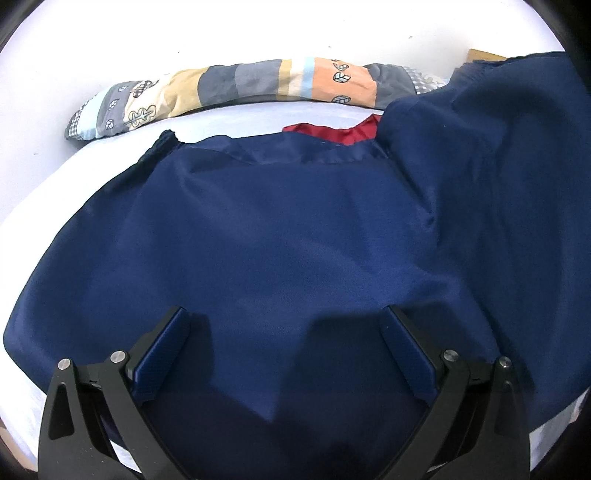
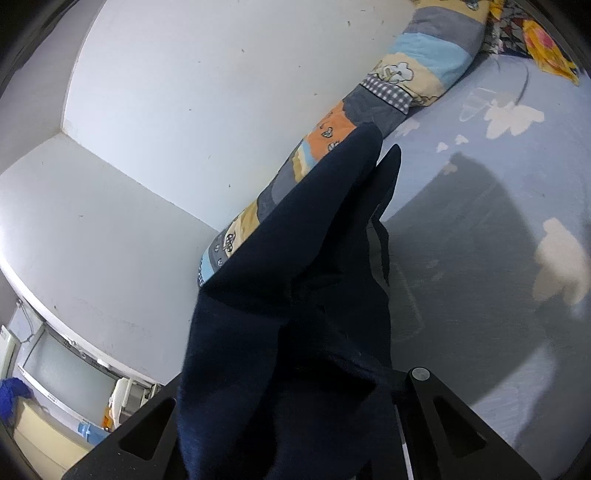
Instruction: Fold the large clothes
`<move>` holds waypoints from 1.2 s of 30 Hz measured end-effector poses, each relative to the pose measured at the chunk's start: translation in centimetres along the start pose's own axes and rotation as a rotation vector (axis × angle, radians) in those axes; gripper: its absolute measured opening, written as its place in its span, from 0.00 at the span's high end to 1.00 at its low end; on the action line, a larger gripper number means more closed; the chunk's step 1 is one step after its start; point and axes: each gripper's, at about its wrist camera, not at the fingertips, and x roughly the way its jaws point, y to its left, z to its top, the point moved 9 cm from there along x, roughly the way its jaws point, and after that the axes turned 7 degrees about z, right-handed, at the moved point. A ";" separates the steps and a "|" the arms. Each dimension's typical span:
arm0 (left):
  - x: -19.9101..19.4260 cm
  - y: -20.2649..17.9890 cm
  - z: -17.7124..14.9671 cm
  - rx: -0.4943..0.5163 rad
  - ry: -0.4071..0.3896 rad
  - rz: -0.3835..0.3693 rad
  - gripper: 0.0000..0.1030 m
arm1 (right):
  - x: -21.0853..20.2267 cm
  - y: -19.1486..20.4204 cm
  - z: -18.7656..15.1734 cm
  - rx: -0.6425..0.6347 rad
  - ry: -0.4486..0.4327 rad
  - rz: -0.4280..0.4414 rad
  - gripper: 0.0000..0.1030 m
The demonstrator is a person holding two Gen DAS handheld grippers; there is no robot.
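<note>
Left wrist view: navy garment [image 1: 280,229] spread flat across the middle of the bed [image 1: 33,206], reaching toward its near edge, with the right part lifted into a raised fold toward the upper right. Red cloth [image 1: 343,131] showing just past the garment's far hem. Patchwork pillow [image 1: 236,86] lying along the bed's far edge against the white wall [image 1: 258,29]. Left gripper [image 1: 284,332] poised over the garment's near part, jaws spread wide, nothing between them. Right wrist view: right gripper [image 2: 295,417] mostly buried under dark cloth, jaws closed tight on a bunched part of the garment [image 2: 295,295], which rises in a pointed fold in front of the camera, clear of the bed [image 2: 517,258]. Pillow [image 2: 369,110] running along the wall [image 2: 184,110] behind the fold. White cloud prints scattered on the pale blue sheet, garment's shadow cast across it.
</note>
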 end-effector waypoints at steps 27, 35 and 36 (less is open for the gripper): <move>0.9 35.5 3.1 -0.486 0.053 0.208 0.00 | 19.4 10.3 -14.3 -0.270 0.267 -0.155 0.89; 1.3 35.9 3.8 -0.510 0.040 0.178 0.00 | 21.9 11.8 -18.2 -0.410 0.315 -0.198 0.90; 1.5 35.9 4.0 -0.516 0.044 0.175 0.00 | 22.2 12.5 -18.6 -0.453 0.318 -0.207 0.90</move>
